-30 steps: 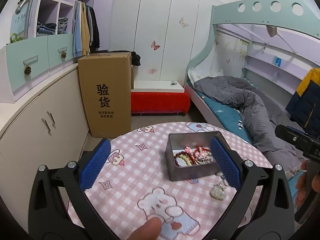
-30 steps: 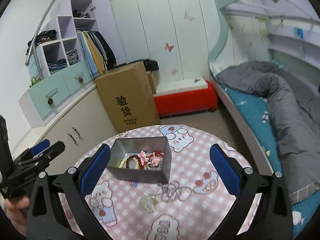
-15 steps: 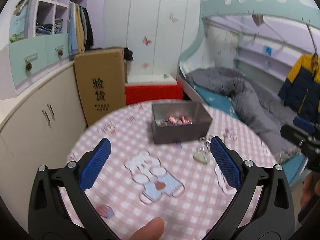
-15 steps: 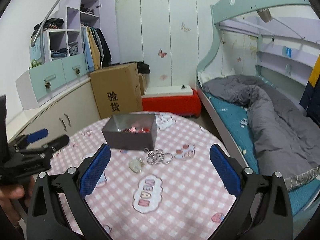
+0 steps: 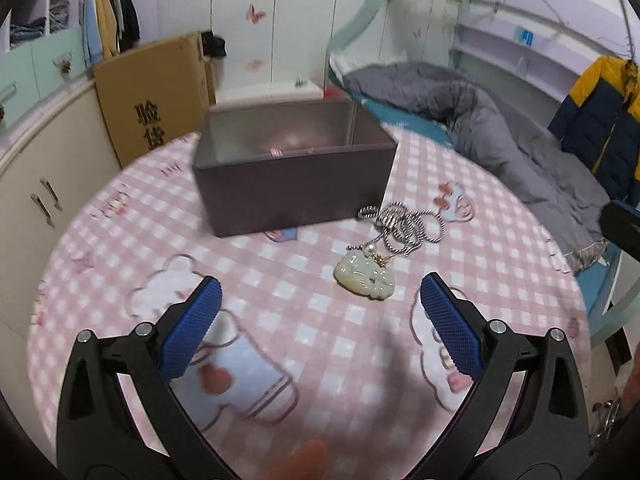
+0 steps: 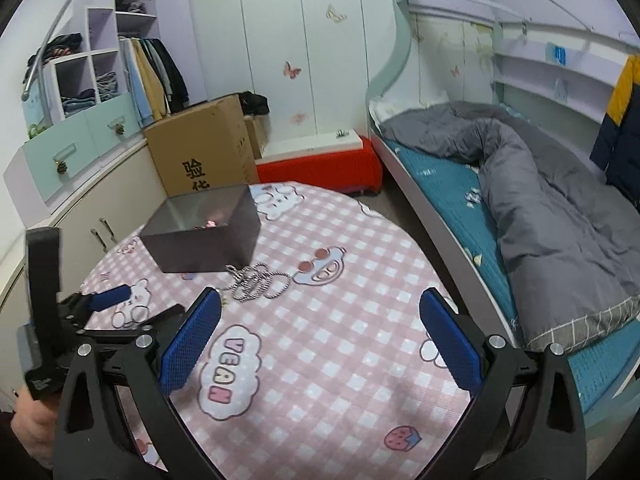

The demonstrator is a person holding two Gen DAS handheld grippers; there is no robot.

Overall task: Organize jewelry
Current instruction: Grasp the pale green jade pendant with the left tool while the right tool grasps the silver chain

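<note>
A pale green jade pendant (image 5: 363, 275) on a coiled silver chain (image 5: 404, 229) lies on the pink checked tablecloth (image 5: 280, 288), just in front of the right corner of a grey metal box (image 5: 294, 168) holding jewelry. My left gripper (image 5: 318, 328) is open and empty, low over the cloth, with the pendant just ahead between its fingers. My right gripper (image 6: 318, 340) is open and empty, further back; the chain (image 6: 256, 282) and box (image 6: 202, 234) lie ahead to its left. The left gripper (image 6: 108, 300) shows there at the left, hiding the pendant.
The round table's edge curves around close to the box. A cardboard carton (image 6: 202, 152) and cabinets (image 6: 80, 208) stand behind the table on the left. A bed with a grey duvet (image 6: 540, 200) runs along the right.
My left gripper has dropped lower and moved forward to the right, so the pendant and box now loom close. My right gripper has pulled back and turned slightly right.
</note>
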